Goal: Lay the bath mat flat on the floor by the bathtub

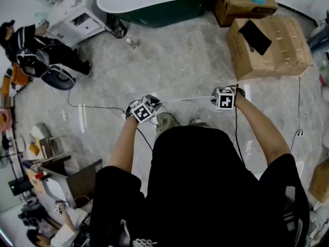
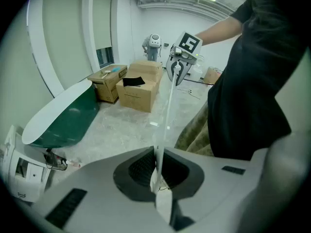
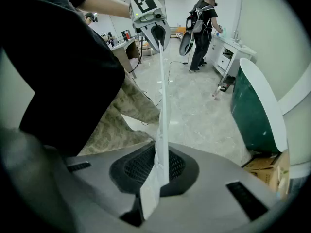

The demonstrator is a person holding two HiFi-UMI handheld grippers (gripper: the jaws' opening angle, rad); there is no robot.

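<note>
The white bath mat point(image 1: 186, 99) hangs stretched between my two grippers and shows edge-on as a thin pale line above the marble floor. My left gripper point(image 1: 156, 104) is shut on its left end and my right gripper point(image 1: 214, 98) on its right end. In the left gripper view the mat point(image 2: 167, 115) runs from my pinching jaws point(image 2: 157, 168) up to the other gripper point(image 2: 179, 62). The right gripper view shows the same mat point(image 3: 162, 110) clamped in its jaws point(image 3: 158, 171). The green bathtub point(image 1: 154, 1) with a white rim stands at the far side of the floor.
Two cardboard boxes point(image 1: 270, 45) point(image 1: 242, 3) stand right of the tub. A white cabinet point(image 1: 77, 17) and a person in black point(image 1: 36, 48) are at the far left. A small bottle point(image 1: 132, 43) and cables point(image 1: 97, 107) lie on the floor. Clutter lines the left edge.
</note>
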